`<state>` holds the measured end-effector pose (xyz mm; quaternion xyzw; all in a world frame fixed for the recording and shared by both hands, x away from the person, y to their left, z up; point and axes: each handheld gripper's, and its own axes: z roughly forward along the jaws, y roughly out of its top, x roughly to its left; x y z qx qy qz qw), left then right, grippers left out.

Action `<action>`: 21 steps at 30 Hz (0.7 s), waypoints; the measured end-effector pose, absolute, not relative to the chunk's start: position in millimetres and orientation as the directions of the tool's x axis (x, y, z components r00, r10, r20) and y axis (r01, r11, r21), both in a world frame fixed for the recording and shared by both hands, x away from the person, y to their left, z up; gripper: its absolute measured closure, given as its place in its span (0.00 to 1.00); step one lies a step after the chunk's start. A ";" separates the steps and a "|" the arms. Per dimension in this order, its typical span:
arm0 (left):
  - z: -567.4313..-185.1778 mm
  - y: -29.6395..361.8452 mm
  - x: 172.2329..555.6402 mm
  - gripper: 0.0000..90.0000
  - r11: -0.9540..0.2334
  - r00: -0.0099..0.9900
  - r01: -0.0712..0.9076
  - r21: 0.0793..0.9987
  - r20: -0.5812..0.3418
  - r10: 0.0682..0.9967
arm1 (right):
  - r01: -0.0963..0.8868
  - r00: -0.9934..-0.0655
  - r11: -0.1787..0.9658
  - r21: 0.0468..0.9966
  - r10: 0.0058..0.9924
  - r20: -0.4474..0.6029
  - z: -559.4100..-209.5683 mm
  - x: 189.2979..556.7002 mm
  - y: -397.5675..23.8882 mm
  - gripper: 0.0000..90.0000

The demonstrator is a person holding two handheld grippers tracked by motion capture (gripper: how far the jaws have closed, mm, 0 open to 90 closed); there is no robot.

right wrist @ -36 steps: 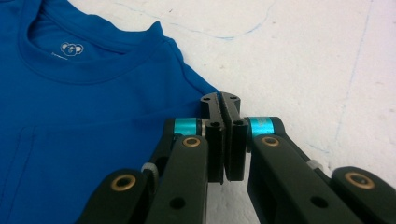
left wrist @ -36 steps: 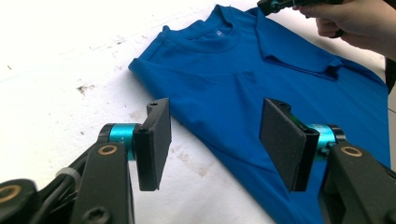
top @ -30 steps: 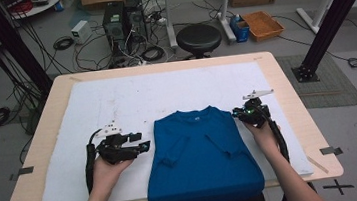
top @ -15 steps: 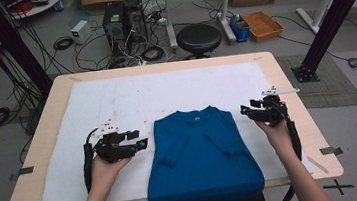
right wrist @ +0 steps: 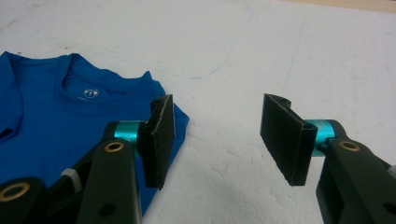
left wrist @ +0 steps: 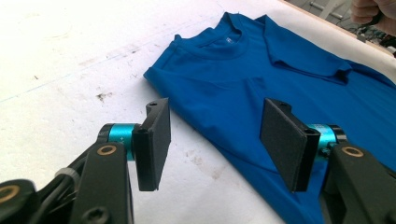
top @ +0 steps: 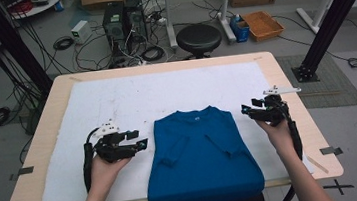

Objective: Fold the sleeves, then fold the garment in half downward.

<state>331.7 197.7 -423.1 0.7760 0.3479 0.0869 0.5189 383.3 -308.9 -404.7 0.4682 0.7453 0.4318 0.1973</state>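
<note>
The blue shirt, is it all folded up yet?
Partly. The blue shirt has both sides and sleeves folded in, making a long strip hanging over the table's near edge. Nothing is held: the left gripper and right gripper are open; the right's jaws have just been opening. Folding its length remains.

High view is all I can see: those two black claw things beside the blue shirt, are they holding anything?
Observer: No. The right gripper has just been opening its jaws, with nothing between them; the white sheet shows through the gap.
Operator: And the other one?
Observer: The left gripper is open too; the blue shirt shows through its gap, at its edge.
Operator: Any label on the shirt?
Observer: A small white print sits inside the collar.
</note>
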 end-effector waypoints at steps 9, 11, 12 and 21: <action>-422.1 196.5 329.4 0.48 -0.221 0.743 0.451 0.865 -0.226 0.630 | 0.524 -0.482 0.179 0.832 0.868 0.117 -403.3 382.1 -310.1 0.50; -421.9 194.8 329.4 0.48 -0.225 0.744 0.451 0.864 -0.224 0.630 | 0.524 -0.486 0.183 0.832 0.866 0.115 -403.2 381.7 -309.6 0.50; -421.7 194.2 329.7 0.48 -0.225 0.745 0.450 0.864 -0.225 0.628 | 0.524 -0.486 0.182 0.832 0.866 0.116 -402.7 381.2 -309.2 0.50; -415.8 188.0 340.9 0.48 -0.219 0.732 0.459 0.861 -0.227 0.643 | 0.536 -0.488 0.175 0.826 0.863 0.134 -403.2 390.1 -304.9 0.52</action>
